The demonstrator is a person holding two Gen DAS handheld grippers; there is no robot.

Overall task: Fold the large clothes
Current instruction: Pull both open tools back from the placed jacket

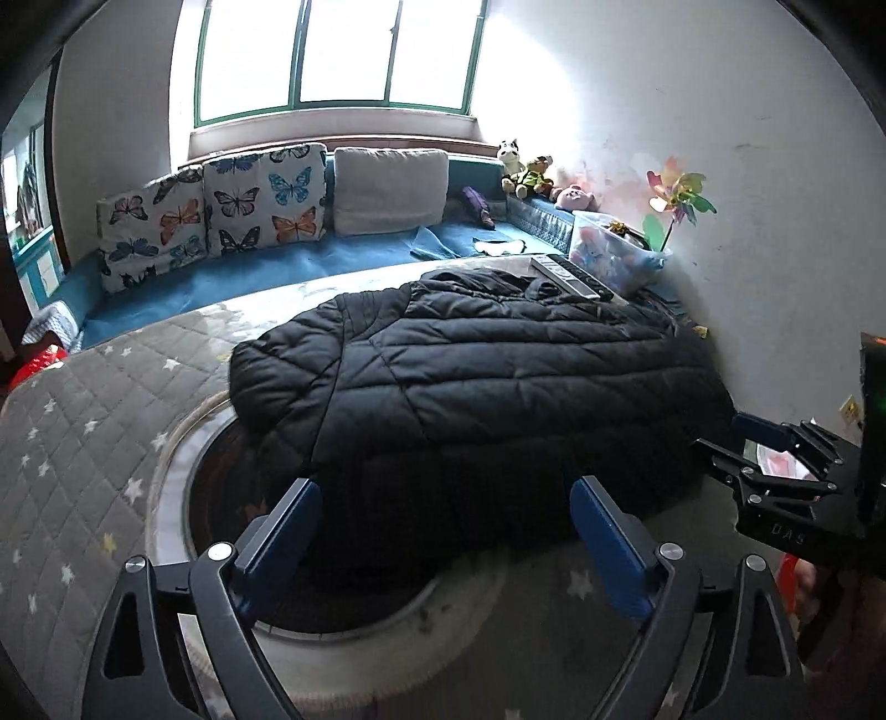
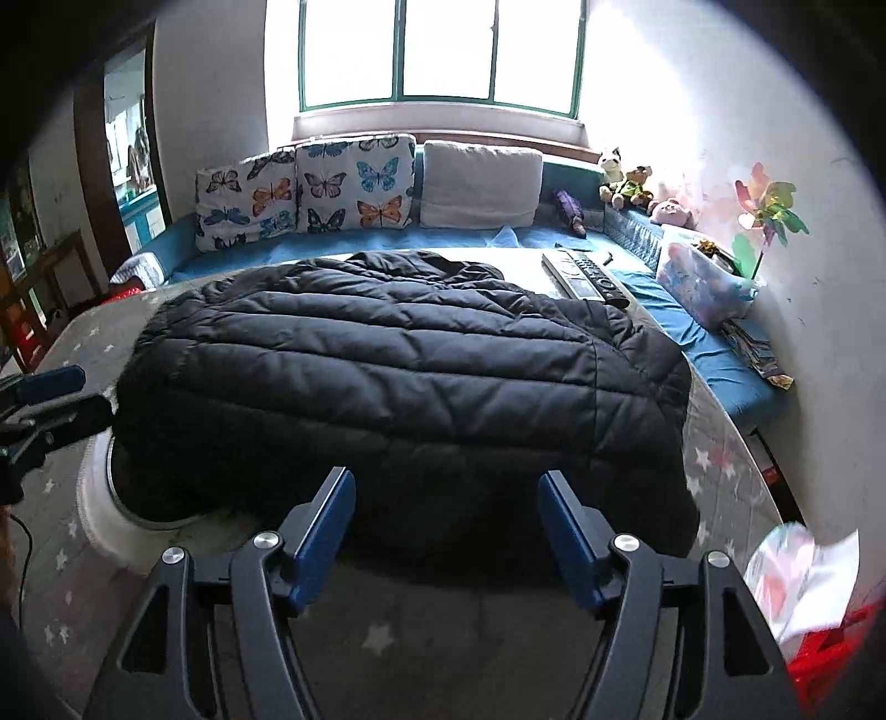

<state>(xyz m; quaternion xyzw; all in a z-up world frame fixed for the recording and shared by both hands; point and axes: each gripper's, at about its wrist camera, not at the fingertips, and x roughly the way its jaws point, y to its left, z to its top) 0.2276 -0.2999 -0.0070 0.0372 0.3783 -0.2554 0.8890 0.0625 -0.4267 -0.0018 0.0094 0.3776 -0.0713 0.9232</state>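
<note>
Nearest to me, my left gripper (image 1: 446, 545) stands with its blue-padded jaws spread wide and nothing between them; the pads hang just short of the near hem of the black quilted puffer jacket (image 1: 476, 382). My right gripper (image 2: 446, 545) is likewise parted, a little narrower, and grips nothing; its blue pads also sit clear of the jacket's near edge. In the left wrist view I see the right gripper at the far right edge, off the jacket's corner.

Under both grippers lies the grey quilted table cover with white stars (image 1: 77, 443). A round white-rimmed opening (image 1: 183, 498) shows in it, and the jacket's near left part overlaps that rim. The jacket lies flat across the cover, folded into a broad block, its collar end pointing away from me.

Just beyond the collar rests a long silver remote-like panel (image 2: 578, 274), near the jacket but I cannot tell if it touches. To the right sits a clear plastic box of toys (image 2: 700, 285) with a coloured pinwheel (image 2: 767, 213) standing by it.

Further back runs a blue-covered bench (image 2: 387, 243) carrying two butterfly-print cushions (image 2: 354, 183) and a plain grey cushion (image 2: 479, 185). Plush toys (image 2: 628, 185) line the right corner, below a green-framed window (image 2: 437, 52).
</note>
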